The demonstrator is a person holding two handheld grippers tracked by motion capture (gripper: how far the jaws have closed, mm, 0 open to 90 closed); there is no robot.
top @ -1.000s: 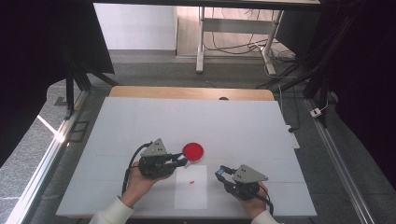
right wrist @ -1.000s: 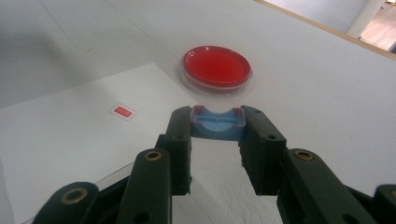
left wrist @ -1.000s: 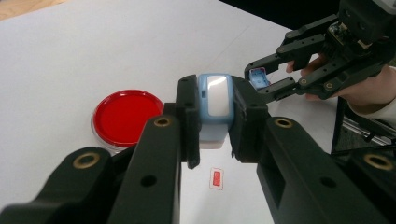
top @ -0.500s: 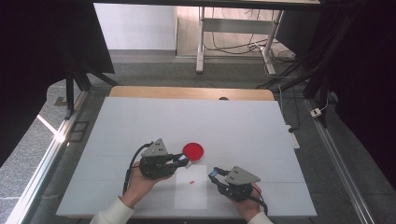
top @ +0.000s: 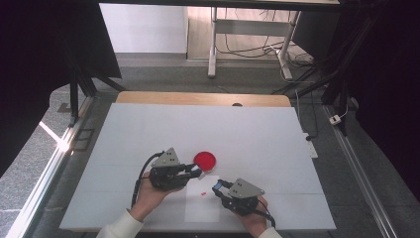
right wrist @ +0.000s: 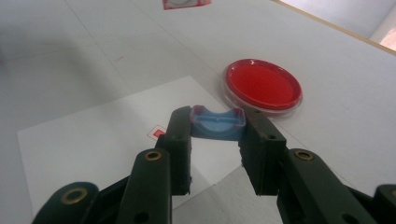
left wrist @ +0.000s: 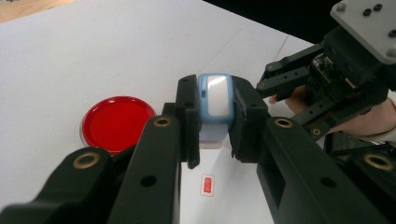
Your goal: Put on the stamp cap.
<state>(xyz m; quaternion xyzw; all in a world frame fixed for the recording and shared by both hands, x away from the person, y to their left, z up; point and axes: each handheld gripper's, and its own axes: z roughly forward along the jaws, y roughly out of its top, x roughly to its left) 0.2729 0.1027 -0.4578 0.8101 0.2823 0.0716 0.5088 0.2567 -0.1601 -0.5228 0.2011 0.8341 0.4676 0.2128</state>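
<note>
My left gripper (top: 199, 172) (left wrist: 215, 100) is shut on a small light-blue piece with a white face (left wrist: 215, 95), held just above a white paper sheet (top: 202, 208). In the right gripper view, my right gripper (top: 216, 185) (right wrist: 217, 133) is shut on a small blue piece with a curved notch (right wrist: 218, 123). The two gripper tips point toward each other over the sheet, a short gap apart. A round red dish (top: 204, 159) (left wrist: 116, 123) (right wrist: 261, 86) lies on the table just behind them. A tiny red-outlined rectangle (top: 203, 192) (left wrist: 207, 184) is printed on the sheet.
The white table top (top: 247, 134) stretches wide behind the dish, with a wooden strip (top: 198, 98) at its far edge. A small red-edged white item (right wrist: 185, 3) lies farther off in the right gripper view. Dark frames and cables stand beyond the table.
My right gripper has slid left over the paper sheet, closer to the left gripper. The left gripper and the red dish have stayed put.
</note>
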